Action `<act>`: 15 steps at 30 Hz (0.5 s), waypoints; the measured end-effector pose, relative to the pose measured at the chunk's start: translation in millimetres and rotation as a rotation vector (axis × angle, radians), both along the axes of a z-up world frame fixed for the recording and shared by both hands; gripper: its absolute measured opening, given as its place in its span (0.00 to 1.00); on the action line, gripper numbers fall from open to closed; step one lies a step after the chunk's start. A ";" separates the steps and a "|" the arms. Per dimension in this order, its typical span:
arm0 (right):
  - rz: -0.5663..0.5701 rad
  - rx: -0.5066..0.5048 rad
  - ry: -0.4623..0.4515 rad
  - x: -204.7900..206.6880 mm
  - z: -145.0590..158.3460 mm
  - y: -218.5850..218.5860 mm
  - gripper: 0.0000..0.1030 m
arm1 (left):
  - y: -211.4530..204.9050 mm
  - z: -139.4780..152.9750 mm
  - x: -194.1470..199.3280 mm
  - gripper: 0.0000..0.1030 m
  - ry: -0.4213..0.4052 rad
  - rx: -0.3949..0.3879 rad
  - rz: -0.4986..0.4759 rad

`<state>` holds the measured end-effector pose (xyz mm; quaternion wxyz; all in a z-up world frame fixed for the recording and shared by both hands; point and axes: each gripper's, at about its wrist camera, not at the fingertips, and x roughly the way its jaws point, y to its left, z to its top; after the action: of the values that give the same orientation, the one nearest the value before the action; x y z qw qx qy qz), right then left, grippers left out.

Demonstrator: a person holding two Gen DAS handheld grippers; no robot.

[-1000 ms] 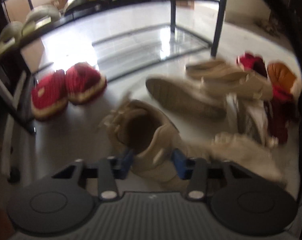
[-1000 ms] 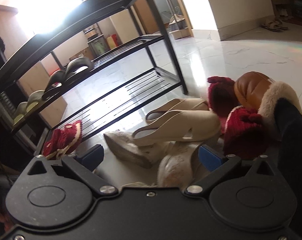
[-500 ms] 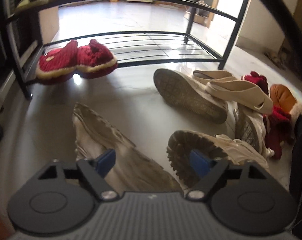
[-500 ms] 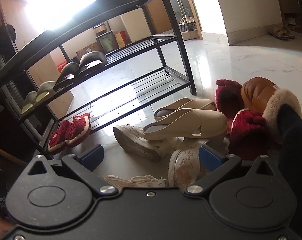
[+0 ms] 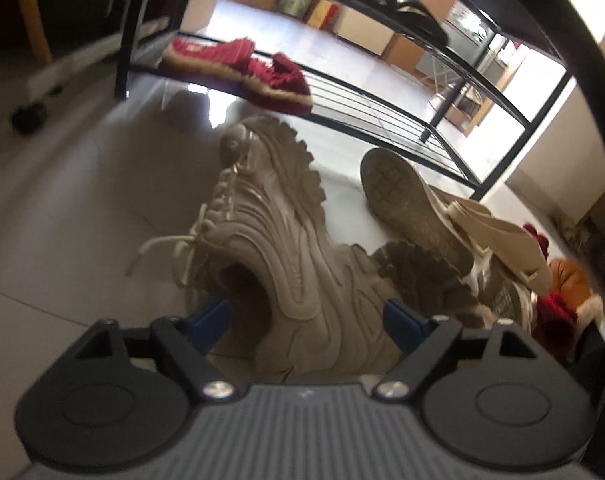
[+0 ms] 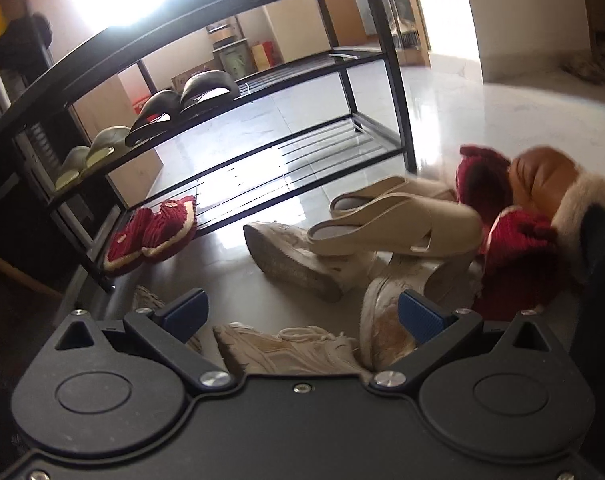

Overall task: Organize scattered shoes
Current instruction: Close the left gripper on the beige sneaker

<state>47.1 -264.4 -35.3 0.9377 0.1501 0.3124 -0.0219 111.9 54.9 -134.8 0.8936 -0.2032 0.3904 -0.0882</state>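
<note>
A beige chunky sneaker (image 5: 286,216) lies on its side on the floor, toe toward the black shoe rack (image 5: 382,120). My left gripper (image 5: 306,318) is open, its blue pads standing wide on either side of the sneaker's heel. Its mate (image 6: 286,352) lies just under my right gripper (image 6: 302,314), which is open and holds nothing. A pair of red slippers (image 6: 154,232) sits on the rack's bottom shelf at the left end.
To the right is a pile: a white sneaker (image 6: 298,252) on its side, beige mules (image 6: 390,224), red knitted slippers (image 6: 518,240) and a brown fur-trimmed slipper (image 6: 542,172). Black slides (image 6: 182,104) and pale slippers (image 6: 86,156) fill the middle shelf's left part.
My left gripper, shut on the beige sneaker a second ago, has opened; the sneaker now lies on the floor between its fingers, and the view is lower. The right gripper barely shifted.
</note>
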 end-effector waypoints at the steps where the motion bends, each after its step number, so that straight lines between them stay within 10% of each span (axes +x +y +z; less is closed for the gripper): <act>1: -0.011 -0.012 0.002 0.7 0.3 -0.1 1.00 | -0.6 -2.5 5.5 0.78 0.007 -0.019 0.003; 9: -0.027 -0.019 0.052 12.7 -13.0 4.9 1.00 | -8.5 -6.6 34.1 0.57 0.014 -0.099 0.035; 11: -0.024 -0.020 0.063 14.6 -16.3 7.1 1.00 | -10.6 -2.6 37.2 0.33 -0.006 -0.085 0.027; 15: -0.026 -0.010 0.068 13.8 -16.0 7.7 1.00 | -28.1 16.4 42.6 0.19 -0.048 0.042 -0.072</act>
<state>61.0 -256.8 -51.3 0.9270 0.1486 0.3420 -0.0409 154.5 26.8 -118.4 0.9030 -0.1679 0.3778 -0.1168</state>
